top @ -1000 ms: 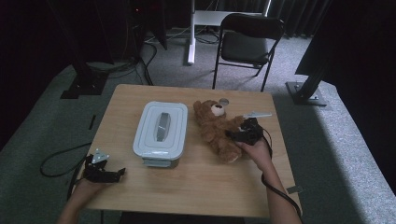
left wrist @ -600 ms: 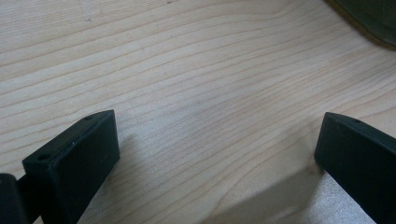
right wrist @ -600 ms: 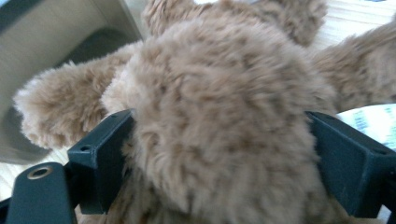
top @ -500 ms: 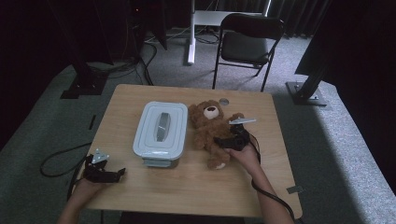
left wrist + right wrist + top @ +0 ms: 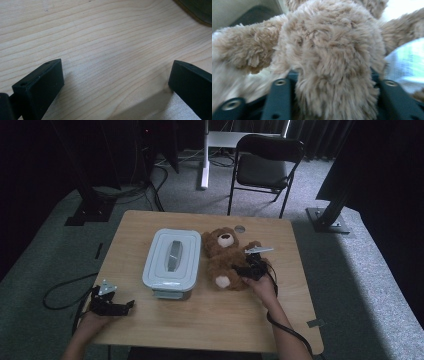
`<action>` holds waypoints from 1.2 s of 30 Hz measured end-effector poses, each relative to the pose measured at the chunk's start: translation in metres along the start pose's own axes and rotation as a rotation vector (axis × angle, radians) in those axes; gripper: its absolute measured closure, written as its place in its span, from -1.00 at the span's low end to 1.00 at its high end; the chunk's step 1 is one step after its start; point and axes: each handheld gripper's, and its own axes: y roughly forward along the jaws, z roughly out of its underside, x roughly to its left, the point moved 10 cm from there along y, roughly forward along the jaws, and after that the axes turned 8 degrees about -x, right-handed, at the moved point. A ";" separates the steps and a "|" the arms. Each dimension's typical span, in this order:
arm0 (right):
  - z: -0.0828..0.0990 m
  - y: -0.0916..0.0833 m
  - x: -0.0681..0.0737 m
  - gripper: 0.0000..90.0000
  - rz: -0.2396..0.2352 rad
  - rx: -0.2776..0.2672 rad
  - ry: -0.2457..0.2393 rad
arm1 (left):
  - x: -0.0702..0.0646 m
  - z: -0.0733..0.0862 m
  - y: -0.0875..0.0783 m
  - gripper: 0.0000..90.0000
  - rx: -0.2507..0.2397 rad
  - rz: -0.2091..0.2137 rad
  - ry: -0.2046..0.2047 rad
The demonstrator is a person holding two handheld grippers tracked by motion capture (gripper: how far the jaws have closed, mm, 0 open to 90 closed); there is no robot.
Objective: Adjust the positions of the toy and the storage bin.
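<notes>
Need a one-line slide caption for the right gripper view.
Right gripper jaws, just closed, pinch the brown teddy bear's fluffy body.

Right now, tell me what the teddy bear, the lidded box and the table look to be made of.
Teddy bear: soft plush, shaggy brown pile with paler muzzle and paw; the fur bulges between the jaws of the right hand-held gripper.
Lidded box: probably plastic, smooth pale grey-white, moulded rounded corners, recessed lid handle.
Table: light wood or wood-look laminate, matt, with visible grain lines.
</notes>
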 end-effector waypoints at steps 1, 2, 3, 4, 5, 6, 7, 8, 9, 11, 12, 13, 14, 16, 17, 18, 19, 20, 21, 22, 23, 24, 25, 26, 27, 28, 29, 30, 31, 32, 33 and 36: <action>0.000 0.000 0.000 0.21 0.000 0.000 0.000 | 0.000 0.000 0.000 -0.99 0.000 0.000 0.000; -0.001 -0.001 0.000 0.26 0.006 -0.009 0.003 | 0.000 0.000 0.000 -0.99 0.000 0.000 0.000; -0.003 -0.002 0.000 0.30 0.017 -0.019 0.002 | 0.000 0.000 0.000 -0.99 0.000 0.000 0.000; -0.006 -0.004 0.001 0.36 0.030 -0.043 0.001 | 0.000 0.000 0.000 -0.99 0.000 0.000 0.000; -0.006 -0.004 0.001 0.36 0.030 -0.043 0.001 | 0.000 0.000 0.000 -0.99 0.000 0.000 0.000; -0.010 -0.006 0.000 0.41 0.043 -0.063 0.002 | 0.000 0.000 0.000 -0.99 -0.001 0.000 0.000; -0.010 -0.006 0.000 0.41 0.043 -0.063 0.002 | 0.000 0.000 0.000 -0.99 0.000 0.000 0.000; -0.012 -0.008 -0.001 0.42 0.049 -0.073 0.010 | 0.000 0.000 0.000 -0.99 -0.001 0.000 0.000; -0.014 -0.009 -0.002 0.44 0.047 -0.085 0.023 | 0.000 0.000 0.000 -0.99 0.000 0.000 0.000; -0.018 -0.012 -0.004 0.45 0.054 -0.100 0.021 | 0.000 0.000 0.000 -0.99 0.000 0.000 0.000; -0.019 -0.014 -0.006 0.45 0.060 -0.108 0.021 | 0.000 0.000 0.000 -0.99 0.000 0.001 0.001; -0.021 -0.016 -0.008 0.45 0.065 -0.116 0.020 | 0.000 0.000 0.000 -0.99 0.000 0.001 0.002; -0.023 -0.018 -0.010 0.45 0.071 -0.121 0.021 | 0.000 0.000 0.000 -0.99 0.000 0.002 0.003; -0.028 -0.023 -0.015 0.45 0.083 -0.142 0.032 | 0.000 0.000 0.000 -0.99 0.000 0.002 0.003; -0.030 -0.026 -0.019 0.45 0.089 -0.149 0.035 | 0.000 0.000 0.000 -0.99 0.000 0.002 0.003; -0.034 -0.031 -0.026 0.45 0.104 -0.167 0.050 | 0.000 0.000 0.000 -0.99 0.000 0.002 0.003; -0.034 -0.031 -0.026 0.45 0.104 -0.167 0.050 | 0.000 0.000 0.000 -0.99 0.000 0.002 0.003; -0.038 -0.036 -0.034 0.44 0.124 -0.173 0.053 | 0.000 0.000 0.000 -0.99 0.000 0.002 0.003; -0.038 -0.036 -0.034 0.44 0.124 -0.173 0.053 | 0.000 0.000 0.000 -0.99 0.000 0.002 0.003; -0.039 -0.039 -0.039 0.44 0.136 -0.174 0.054 | 0.000 0.000 0.000 -0.99 0.000 0.002 0.003; -0.041 -0.041 -0.043 0.44 0.149 -0.175 0.056 | 0.000 0.000 0.000 -0.99 0.000 0.002 0.003; -0.042 -0.043 -0.048 0.44 0.164 -0.178 0.060 | 0.000 0.000 0.000 -0.99 0.000 0.002 0.003; -0.043 -0.044 -0.053 0.44 0.177 -0.183 0.060 | 0.000 0.000 0.000 -0.99 0.000 0.002 0.003; -0.044 -0.046 -0.058 0.44 0.190 -0.186 0.066 | 0.000 0.000 0.000 -0.99 0.000 0.002 0.003; -0.046 -0.048 -0.063 0.44 0.202 -0.191 0.072 | 0.000 0.000 0.000 -0.99 0.000 0.002 0.003; -0.047 -0.051 -0.073 0.44 0.231 -0.198 0.087 | 0.000 0.000 0.000 -0.99 0.000 0.002 0.003; -0.047 -0.051 -0.073 0.44 0.231 -0.198 0.087 | 0.000 0.000 0.000 -0.99 0.000 0.002 0.003; -0.048 -0.053 -0.078 0.44 0.254 -0.202 0.091 | 0.000 0.000 0.000 -0.99 0.000 0.002 0.003; -0.049 -0.054 -0.082 0.44 0.273 -0.205 0.093 | 0.000 0.000 0.000 -0.99 0.000 0.002 0.003; -0.050 -0.056 -0.089 0.44 0.303 -0.212 0.094 | 0.000 0.000 0.000 -0.99 0.000 0.002 0.003; -0.050 -0.057 -0.094 0.44 0.325 -0.215 0.095 | 0.000 0.000 0.000 -0.99 0.000 0.002 0.003; -0.051 -0.058 -0.110 0.44 0.355 -0.215 0.124 | 0.000 0.000 0.000 -0.99 0.000 0.002 0.003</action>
